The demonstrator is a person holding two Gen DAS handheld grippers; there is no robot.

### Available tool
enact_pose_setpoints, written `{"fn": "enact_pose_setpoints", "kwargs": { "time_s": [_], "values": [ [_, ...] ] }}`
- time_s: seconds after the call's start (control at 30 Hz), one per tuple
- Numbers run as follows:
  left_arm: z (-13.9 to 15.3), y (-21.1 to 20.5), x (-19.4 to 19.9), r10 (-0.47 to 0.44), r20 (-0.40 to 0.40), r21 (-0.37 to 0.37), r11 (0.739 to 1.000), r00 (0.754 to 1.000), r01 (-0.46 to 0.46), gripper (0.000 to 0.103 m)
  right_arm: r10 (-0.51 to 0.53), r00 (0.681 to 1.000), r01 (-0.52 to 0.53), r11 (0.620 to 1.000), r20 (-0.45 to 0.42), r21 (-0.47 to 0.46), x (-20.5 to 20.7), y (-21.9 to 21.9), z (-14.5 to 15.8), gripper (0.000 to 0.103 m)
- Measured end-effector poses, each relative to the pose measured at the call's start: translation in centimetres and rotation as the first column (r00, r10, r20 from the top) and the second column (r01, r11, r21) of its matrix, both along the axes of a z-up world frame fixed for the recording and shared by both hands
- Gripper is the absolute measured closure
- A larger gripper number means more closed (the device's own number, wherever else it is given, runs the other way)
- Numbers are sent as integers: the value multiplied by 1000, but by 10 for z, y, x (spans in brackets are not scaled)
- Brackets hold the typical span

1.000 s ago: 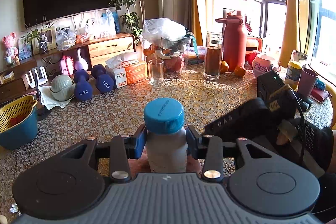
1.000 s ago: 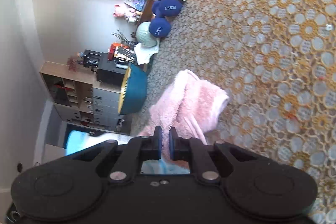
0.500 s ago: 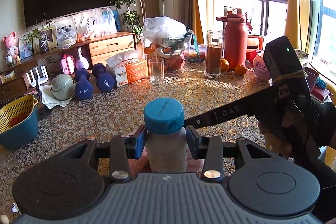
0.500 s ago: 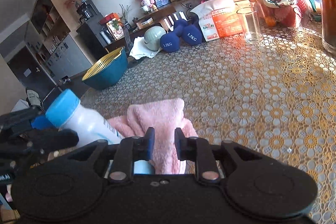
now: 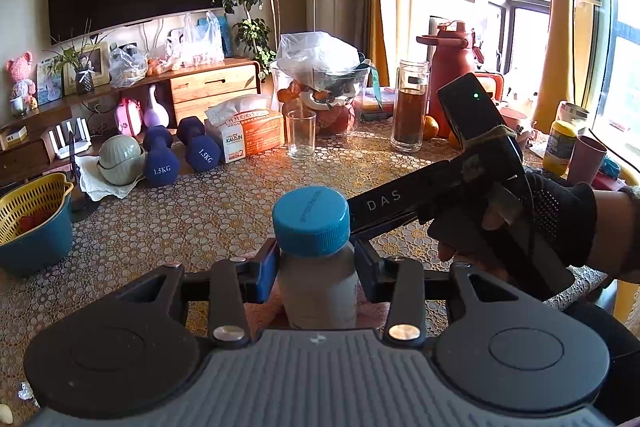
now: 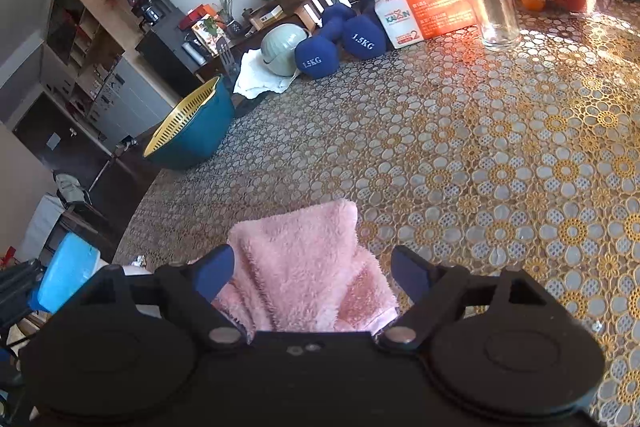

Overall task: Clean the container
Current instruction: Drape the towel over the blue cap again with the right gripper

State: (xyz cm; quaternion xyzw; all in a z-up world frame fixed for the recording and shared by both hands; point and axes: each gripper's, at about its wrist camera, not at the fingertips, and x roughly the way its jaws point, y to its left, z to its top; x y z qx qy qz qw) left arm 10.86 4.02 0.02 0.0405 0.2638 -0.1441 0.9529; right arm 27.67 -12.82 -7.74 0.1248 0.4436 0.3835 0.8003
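A white bottle point(image 5: 320, 291) with a blue cap point(image 5: 311, 219) stands upright between the pads of my left gripper point(image 5: 316, 267), which is shut on its body. A folded pink towel point(image 6: 304, 267) lies on the lace tablecloth point(image 6: 500, 167). My right gripper point(image 6: 311, 263) hovers over the towel with its jaws opening wide; the towel sits between the blue pads point(image 6: 212, 273) and neither presses on it. The bottle's cap point(image 6: 68, 277) shows at that view's left edge. In the left wrist view a gloved hand point(image 5: 560, 223) holds the right gripper's body point(image 5: 472, 163) just right of the cap.
A teal basin with a yellow strainer point(image 5: 32, 223) stands at the table's left edge. Along the back are two blue dumbbells point(image 5: 160, 163), a tissue box point(image 5: 248, 135), an empty glass point(image 5: 301, 133), a jar of dark liquid point(image 5: 411, 115) and a red flask point(image 5: 454, 83).
The right gripper rolled upright and rose, and its jaws went from shut to wide apart over the pink towel. The left gripper and bottle stayed put.
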Motion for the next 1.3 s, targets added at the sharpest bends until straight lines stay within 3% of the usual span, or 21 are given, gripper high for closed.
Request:
{"fn": "enact_pose_setpoints", "kwargs": {
  "time_s": [0.17, 0.23, 0.4, 0.5, 0.53, 0.57, 0.63, 0.8, 1.03, 1.17, 1.3],
  "values": [
    [0, 3, -1, -3, 1, -8, 1000, 1000, 3, 63, 4, 999, -4, 1000, -34, -20, 7, 0, -8, 17],
    [0, 2, -2, 0, 3, -6, 1000, 1000, 0, 63, 14, 997, -14, 1000, -72, -2, 10, 0, -14, 21],
    [0, 1, -3, -4, 3, -4, 1000, 1000, 4, 63, 24, 997, -25, 1000, -70, -15, 8, 3, -18, 29],
    [0, 0, -3, -7, 3, -3, 1000, 1000, 7, 63, 40, 993, -39, 999, -114, 11, 9, 5, -22, 46],
    [0, -1, -2, -7, 4, -2, 1000, 1000, 7, 63, 38, 993, -37, 999, -110, 11, 7, 5, -22, 57],
    [0, -1, -2, -7, 3, -2, 1000, 1000, 7, 63, 34, 993, -33, 999, -116, 18, 6, 4, -23, 75],
    [1, -2, -2, -8, 2, -1, 1000, 1000, 8, 63, 14, 990, -7, 999, -141, 50, 4, 1, -23, 86],
    [1, -3, -1, -9, 3, 2, 1000, 1000, 9, 63, -47, 996, 55, 991, -71, 126, -9, -15, 3, 94],
    [2, -4, 0, -9, 2, 10, 1000, 1000, 9, 63, -44, 989, 3, 960, 142, 279, -40, -30, 90, 94],
    [2, -3, 0, -10, 2, 14, 1000, 1000, 10, 63, 23, 966, -97, 956, 258, 278, -67, -23, 126, 94],
    [1, -4, 0, -11, 3, 20, 1000, 1000, 11, 63, 96, 948, -165, 964, 304, 209, -89, -7, 126, 94]
  ]
}}
